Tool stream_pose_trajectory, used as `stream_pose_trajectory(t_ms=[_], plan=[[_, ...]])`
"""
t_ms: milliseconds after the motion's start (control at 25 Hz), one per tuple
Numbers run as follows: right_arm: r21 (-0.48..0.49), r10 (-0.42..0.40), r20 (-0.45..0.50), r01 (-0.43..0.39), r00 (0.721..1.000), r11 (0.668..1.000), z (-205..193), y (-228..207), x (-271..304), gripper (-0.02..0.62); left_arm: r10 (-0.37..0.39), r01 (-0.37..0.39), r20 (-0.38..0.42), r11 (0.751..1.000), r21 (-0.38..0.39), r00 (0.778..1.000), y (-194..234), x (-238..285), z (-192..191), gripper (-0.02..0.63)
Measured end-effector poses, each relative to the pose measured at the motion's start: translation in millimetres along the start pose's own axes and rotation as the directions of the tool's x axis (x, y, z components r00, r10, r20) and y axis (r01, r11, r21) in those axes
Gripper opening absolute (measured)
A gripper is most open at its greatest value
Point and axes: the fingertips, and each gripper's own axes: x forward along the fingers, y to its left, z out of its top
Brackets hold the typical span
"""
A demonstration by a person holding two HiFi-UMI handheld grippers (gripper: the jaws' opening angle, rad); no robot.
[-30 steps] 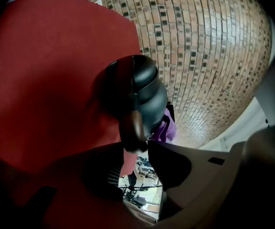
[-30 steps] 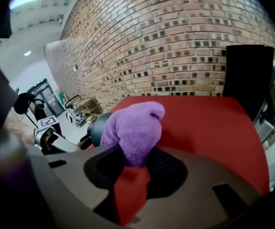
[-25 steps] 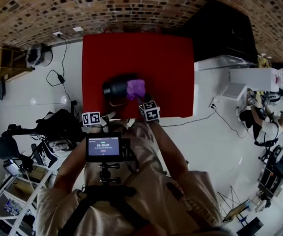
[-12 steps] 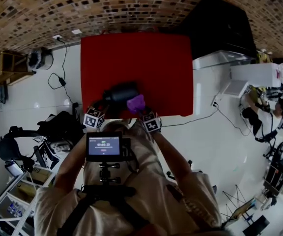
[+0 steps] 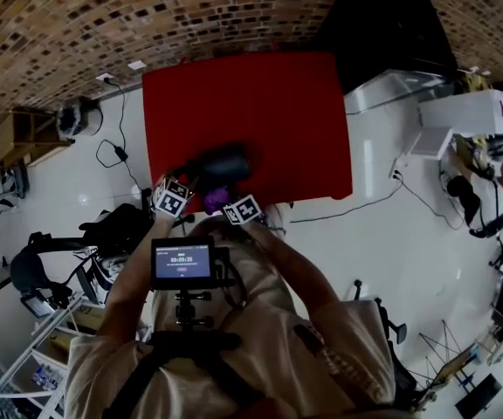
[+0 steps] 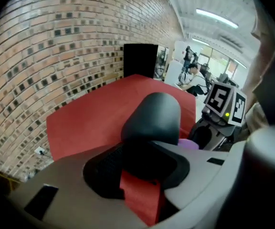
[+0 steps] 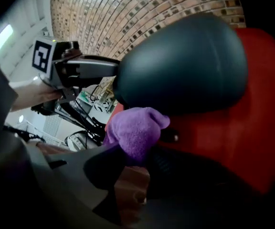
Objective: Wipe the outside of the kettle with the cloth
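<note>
A dark kettle (image 5: 221,166) lies on its side near the front edge of the red table (image 5: 260,103). My left gripper (image 5: 180,190) is shut on the kettle's handle; in the left gripper view its jaws (image 6: 142,171) clamp a dark part below the kettle body (image 6: 154,113). My right gripper (image 5: 230,203) is shut on a purple cloth (image 5: 215,199). In the right gripper view the cloth (image 7: 135,130) bunches out of the jaws (image 7: 132,161) and presses against the near underside of the kettle (image 7: 185,66). The cloth (image 6: 189,144) peeks out beside the kettle.
A black cabinet (image 5: 382,24) stands past the table's far right corner. A cable and plug (image 5: 116,151) trail on the white floor at the left, near bags and shelving (image 5: 51,260). A white desk (image 5: 470,112) and a seated person (image 5: 496,190) are at the right.
My right gripper has carried the cloth from the kettle's right side down and left to its near side. The left gripper has rolled and shifted toward the kettle, which has turned with it.
</note>
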Motion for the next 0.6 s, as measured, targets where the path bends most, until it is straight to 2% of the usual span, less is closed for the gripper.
stream_pose_trajectory(t_ms=[80,160,200,280,360,440,520,600], plan=[[0.104,0.032,0.022,-0.034,0.999,0.994,7,-3,13,0.141,-0.020,0.021,-0.013,0.997,0.070,1.000,-10,4,0,0.045],[0.184,0.061,0.045,-0.068,0.997,0.981,8,-8,15,0.141,-0.014,0.014,0.004,0.993,0.116,1.000,-14,4,1,0.027],[0.195,0.056,0.056,-0.066,0.997,0.979,8,-13,11,0.141,-0.013,0.011,0.020,0.993,0.119,1.000,-14,2,1,0.025],[0.188,-0.006,0.089,-0.011,0.996,0.982,9,-35,-8,0.140,-0.022,0.016,0.055,0.995,0.102,0.998,-15,1,-1,0.027],[0.228,-0.087,0.158,0.049,0.984,0.972,13,-69,-39,0.140,-0.033,0.026,0.074,0.995,0.101,0.997,-18,1,-3,0.029],[0.335,-0.171,0.260,0.078,0.950,0.939,22,-110,-78,0.140,-0.040,0.032,0.073,0.993,0.114,0.996,-21,1,-6,0.028],[0.425,-0.264,0.349,0.099,0.899,0.900,35,-147,-121,0.140,-0.043,0.034,0.075,0.993,0.116,0.996,-23,2,-7,0.028],[0.417,-0.319,0.405,0.137,0.857,0.899,52,-161,-158,0.140,-0.039,0.031,0.083,0.995,0.099,0.996,-24,2,-8,0.028]])
